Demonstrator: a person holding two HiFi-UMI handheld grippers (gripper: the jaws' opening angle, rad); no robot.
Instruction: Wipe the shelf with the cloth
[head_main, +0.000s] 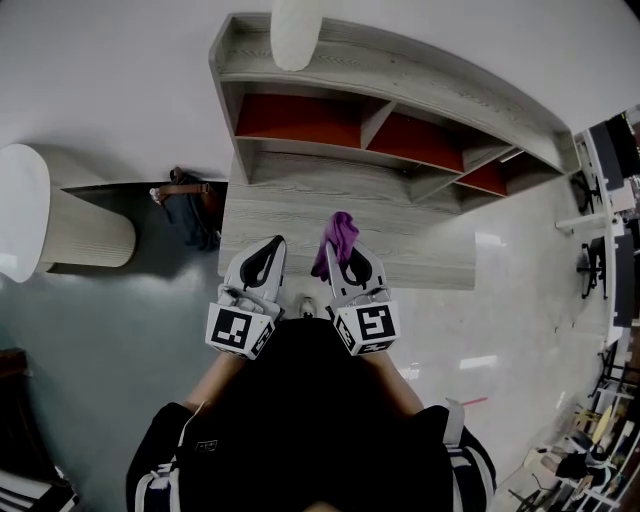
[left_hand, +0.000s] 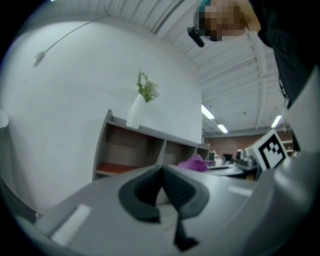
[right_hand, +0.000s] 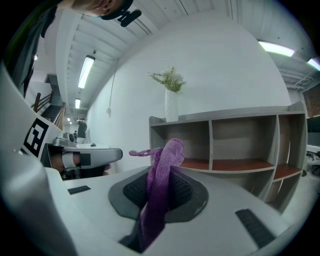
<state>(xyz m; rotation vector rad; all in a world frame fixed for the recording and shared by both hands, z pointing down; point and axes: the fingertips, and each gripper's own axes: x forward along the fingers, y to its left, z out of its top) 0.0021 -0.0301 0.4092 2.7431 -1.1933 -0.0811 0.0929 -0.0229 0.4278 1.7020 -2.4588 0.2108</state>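
Before shelf (head_main: 430, 80), right gripper (right_hand: 161, 172) fingers (right_hand: 186, 192) pinch cloth (right_hand: 170, 150) between them; left gripper (left_hand: 162, 171) fingers (left_hand: 144, 192) meet.

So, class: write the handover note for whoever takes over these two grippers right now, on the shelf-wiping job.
Left gripper: shut, empty, level with the right one.
Right gripper: shut on the purple cloth, pinched between its jaws.
Shelf: ahead against the wall, vase on top; the cloth is not touching it.
Done: cloth is in the gripper.
Left: bring the cloth to the shelf and wipe.
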